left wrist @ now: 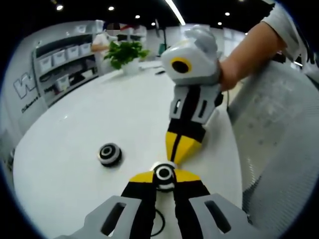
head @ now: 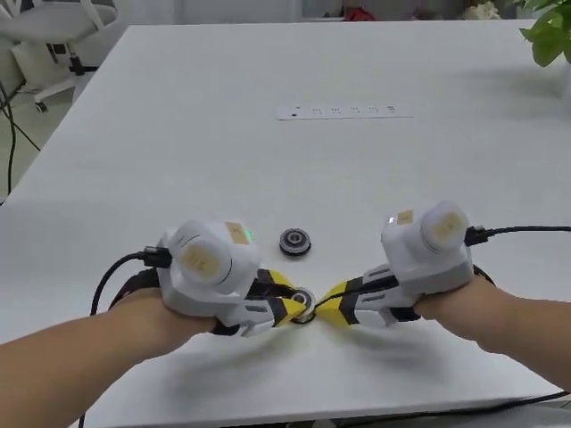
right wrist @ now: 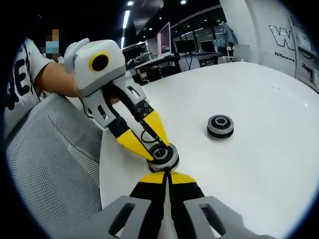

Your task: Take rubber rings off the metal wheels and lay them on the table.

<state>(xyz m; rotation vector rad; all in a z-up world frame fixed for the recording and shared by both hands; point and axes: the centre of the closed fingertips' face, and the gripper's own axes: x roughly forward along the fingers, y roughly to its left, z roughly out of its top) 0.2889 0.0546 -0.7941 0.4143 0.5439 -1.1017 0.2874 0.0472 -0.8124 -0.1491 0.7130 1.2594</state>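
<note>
At a white office table [head: 268,53], power strip [head: 343,111] and plant [head: 549,31] well beyond the near wheel [right wrist: 164,155]: pinching that wheel in the left gripper [left wrist: 164,178], pressing the closed jaws of the right gripper [right wrist: 167,175] against its rubber ring [right wrist: 174,160]; second wheel [head: 295,241] just beyond. Probably risking the wheel twisting free under uneven pull.

Table [head: 268,169]: white rectangular tabletop; everything below rests on it.
Near wheel [right wrist: 164,155]: small metal wheel with a black rubber ring, at the person's edge, between both grippers.
Left gripper [left wrist: 164,178]: white two-jaw tool with yellow tips, left of the near wheel, one jaw either side of it.
Right gripper [right wrist: 167,175]: matching tool to the right, jaws together, tips at the wheel's rim.
Far wheel [head: 295,241]: second ringed metal wheel, just behind, apart.
Socket strip [head: 343,111]: flat white strip, well behind, mid-table.
Plant [head: 549,36]: green leafy plant, far right corner.
</note>
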